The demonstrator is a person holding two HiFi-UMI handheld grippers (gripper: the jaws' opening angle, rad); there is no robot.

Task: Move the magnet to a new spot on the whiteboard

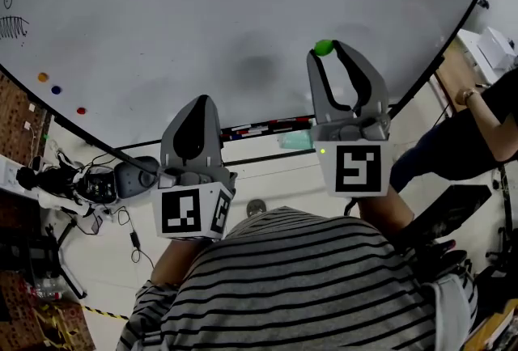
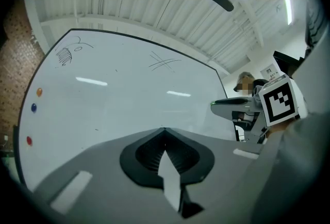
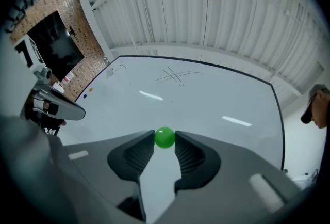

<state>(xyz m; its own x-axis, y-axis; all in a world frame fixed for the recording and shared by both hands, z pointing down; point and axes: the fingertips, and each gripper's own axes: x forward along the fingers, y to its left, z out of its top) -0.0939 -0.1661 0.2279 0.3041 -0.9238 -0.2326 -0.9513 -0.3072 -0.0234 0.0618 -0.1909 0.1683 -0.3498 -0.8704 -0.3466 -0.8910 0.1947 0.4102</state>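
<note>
A small green magnet (image 1: 324,48) (image 3: 164,138) sits pinched between the fingertips of my right gripper (image 1: 327,49) (image 3: 165,139), which is shut on it. It is held in front of the lower right part of the whiteboard (image 1: 243,2) (image 3: 206,99). Whether the magnet touches the board I cannot tell. My left gripper (image 1: 201,99) (image 2: 164,130) is lower and to the left, in front of the board's bottom edge. Its jaws are shut with nothing between them.
Orange (image 1: 43,77), blue (image 1: 56,89) and red (image 1: 81,110) magnets sit at the board's left edge. Markers lie in the tray (image 1: 259,129) under the board. A person (image 1: 477,123) stands to the right. Equipment and cables (image 1: 89,183) are on the floor at left.
</note>
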